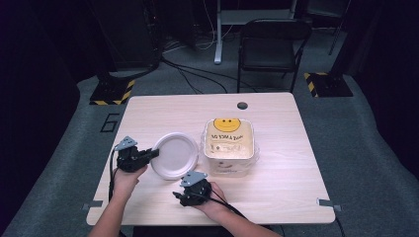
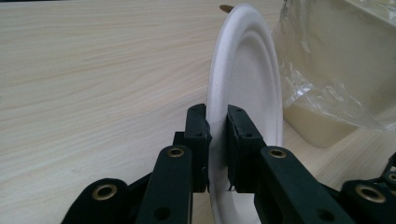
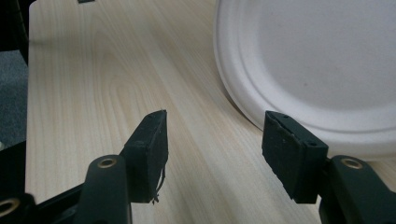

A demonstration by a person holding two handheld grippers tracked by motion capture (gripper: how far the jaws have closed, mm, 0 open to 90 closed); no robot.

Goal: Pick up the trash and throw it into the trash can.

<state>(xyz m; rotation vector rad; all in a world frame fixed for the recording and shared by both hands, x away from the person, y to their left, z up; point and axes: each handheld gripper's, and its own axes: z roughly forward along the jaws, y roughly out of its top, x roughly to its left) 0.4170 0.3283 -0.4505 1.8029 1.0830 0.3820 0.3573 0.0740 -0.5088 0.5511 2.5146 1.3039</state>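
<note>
Dark room behind, black folding chair (image 1: pixel 273 47) past the far edge, and your light wood table (image 1: pixel 276 182) up front. Your left gripper (image 1: pixel 154 153) is clamped on the near rim of the white paper plate (image 1: pixel 175 155), pads either side of the edge. Plate sits just left of the clear bag w/ a smiley-face box (image 1: pixel 229 143), close beside it. Your right gripper (image 1: pixel 177 195) hangs just below the plate near the table's front edge, jaws spread wide, nothing btwn them.
</note>
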